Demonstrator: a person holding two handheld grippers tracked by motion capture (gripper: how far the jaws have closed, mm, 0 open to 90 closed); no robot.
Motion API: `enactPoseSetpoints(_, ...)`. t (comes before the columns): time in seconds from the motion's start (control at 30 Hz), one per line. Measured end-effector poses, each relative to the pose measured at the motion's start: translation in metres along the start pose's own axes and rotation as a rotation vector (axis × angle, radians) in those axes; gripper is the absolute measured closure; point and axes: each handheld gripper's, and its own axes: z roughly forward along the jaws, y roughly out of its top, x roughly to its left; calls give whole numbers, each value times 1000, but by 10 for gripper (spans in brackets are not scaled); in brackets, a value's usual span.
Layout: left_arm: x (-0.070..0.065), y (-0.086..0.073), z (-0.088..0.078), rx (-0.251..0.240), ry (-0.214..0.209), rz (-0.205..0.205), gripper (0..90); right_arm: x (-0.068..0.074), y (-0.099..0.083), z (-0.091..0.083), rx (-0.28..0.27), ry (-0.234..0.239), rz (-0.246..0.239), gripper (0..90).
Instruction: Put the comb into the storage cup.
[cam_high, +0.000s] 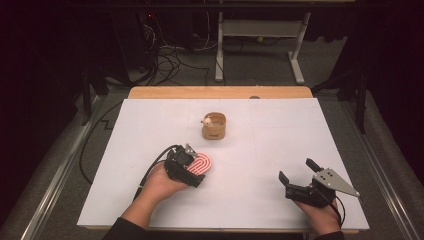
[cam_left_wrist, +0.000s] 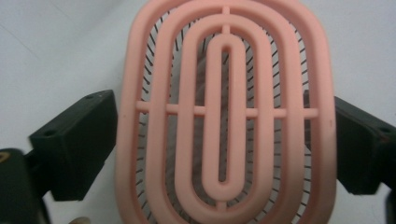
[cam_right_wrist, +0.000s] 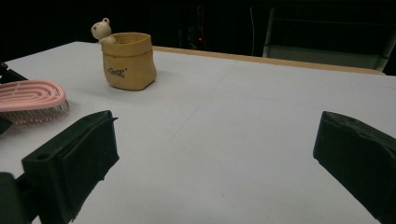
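A pink oval hairbrush (cam_high: 201, 163) lies bristles down at the near left of the white table (cam_high: 280, 130). My left gripper (cam_high: 196, 166) straddles its head, both black jaws against its sides. The left gripper view looks straight down on the brush back (cam_left_wrist: 224, 112), with my left gripper (cam_left_wrist: 224, 140) touching its rim on either side. My right gripper (cam_high: 297, 170) rests at the near right, open, nothing between its jaws. The right gripper view has my right gripper (cam_right_wrist: 215, 144) over bare table and the brush (cam_right_wrist: 28, 95) at far left.
A small tan pouch (cam_high: 214, 127) (cam_right_wrist: 128, 63) stands mid-table beyond the brush, with a tiny bear figure (cam_high: 205, 120) (cam_right_wrist: 100, 30) on its rim. A wooden edge (cam_high: 220, 92) borders the far side. Cables (cam_high: 170, 55) and a desk frame (cam_high: 220, 50) lie on the floor behind.
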Motion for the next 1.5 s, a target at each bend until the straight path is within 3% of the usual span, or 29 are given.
enactPoseSetpoints(0.2,-1,0,-1,-9,-4,13,169,0,0,0,-1,0,1,3)
enactPoseSetpoints(0.6,-3,-1,-2,-13,9,7,179,-1,0,-1,-3,0,1,3)
enactPoseSetpoints(1.1,-2,-8,-12,-90,-18,17,181,-1,1,-1,-8,-3,3,3)
enactPoseSetpoints(1.47,0,-14,-22,-143,-40,3,182,-1,1,-1,-12,-2,1,3)
enactPoseSetpoints(1.5,-1,-14,-25,-164,-47,-2,181,-1,1,-1,-11,-2,2,4)
